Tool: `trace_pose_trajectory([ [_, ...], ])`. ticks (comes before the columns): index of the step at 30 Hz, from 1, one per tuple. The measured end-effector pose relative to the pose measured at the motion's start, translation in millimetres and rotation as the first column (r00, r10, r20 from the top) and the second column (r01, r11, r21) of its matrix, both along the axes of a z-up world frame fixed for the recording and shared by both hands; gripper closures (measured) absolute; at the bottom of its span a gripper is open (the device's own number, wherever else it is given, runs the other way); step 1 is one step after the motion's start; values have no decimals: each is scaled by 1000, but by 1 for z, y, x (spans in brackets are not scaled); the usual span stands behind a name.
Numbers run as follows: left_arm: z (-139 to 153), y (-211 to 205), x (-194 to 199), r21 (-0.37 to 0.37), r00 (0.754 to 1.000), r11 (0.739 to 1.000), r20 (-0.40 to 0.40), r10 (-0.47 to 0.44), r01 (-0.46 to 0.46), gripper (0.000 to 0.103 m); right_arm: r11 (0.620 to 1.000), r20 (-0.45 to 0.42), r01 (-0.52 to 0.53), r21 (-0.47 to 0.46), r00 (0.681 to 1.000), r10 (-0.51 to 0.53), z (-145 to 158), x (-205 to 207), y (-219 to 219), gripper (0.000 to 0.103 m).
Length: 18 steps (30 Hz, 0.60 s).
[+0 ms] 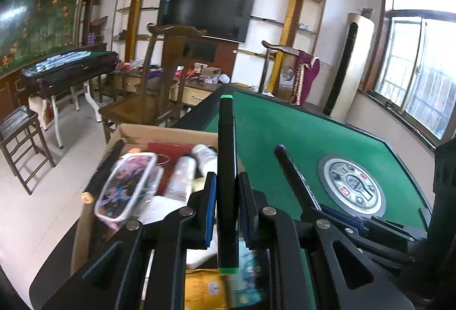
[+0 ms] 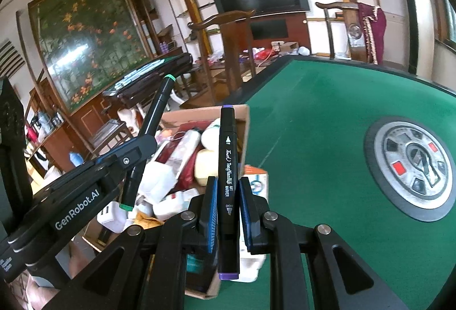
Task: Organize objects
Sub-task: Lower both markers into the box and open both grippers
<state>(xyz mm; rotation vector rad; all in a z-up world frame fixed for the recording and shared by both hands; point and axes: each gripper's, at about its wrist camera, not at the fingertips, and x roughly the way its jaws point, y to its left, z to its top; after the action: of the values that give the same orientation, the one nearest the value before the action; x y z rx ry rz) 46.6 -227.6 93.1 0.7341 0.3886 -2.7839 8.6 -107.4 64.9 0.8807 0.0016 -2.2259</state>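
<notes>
Left gripper (image 1: 227, 207) tipped down a little, clamped tight on a black marker with green ends (image 1: 227, 167), held over the cardboard box (image 1: 159, 133) of odds and ends. Right gripper (image 2: 227, 210) just beside it, tipped down too, squeezing a purple-ended marker (image 2: 228, 184) by the green table's (image 2: 327, 116) edge.

Black art marker with green end caps (image 1: 227, 181), held lengthwise between the pads of the left tongs (image 1: 227, 207), tip pointing away. Black art marker with purple end caps (image 2: 228, 190), white lettering along its barrel, clamped likewise in the right tongs (image 2: 228, 210). Both markers hang above an open cardboard box (image 1: 159, 131) crowded with bottles, packets and a clear pouch, at the edge of the green bench (image 2: 342, 99).
</notes>
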Motion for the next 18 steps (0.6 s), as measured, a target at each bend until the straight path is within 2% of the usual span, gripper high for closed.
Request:
trace_pose_trajectory([
  [18, -19, -54, 21, 43, 997, 997, 42, 59, -60, 88, 995, 10, -81, 59, 997, 81, -20, 12, -55, 86],
])
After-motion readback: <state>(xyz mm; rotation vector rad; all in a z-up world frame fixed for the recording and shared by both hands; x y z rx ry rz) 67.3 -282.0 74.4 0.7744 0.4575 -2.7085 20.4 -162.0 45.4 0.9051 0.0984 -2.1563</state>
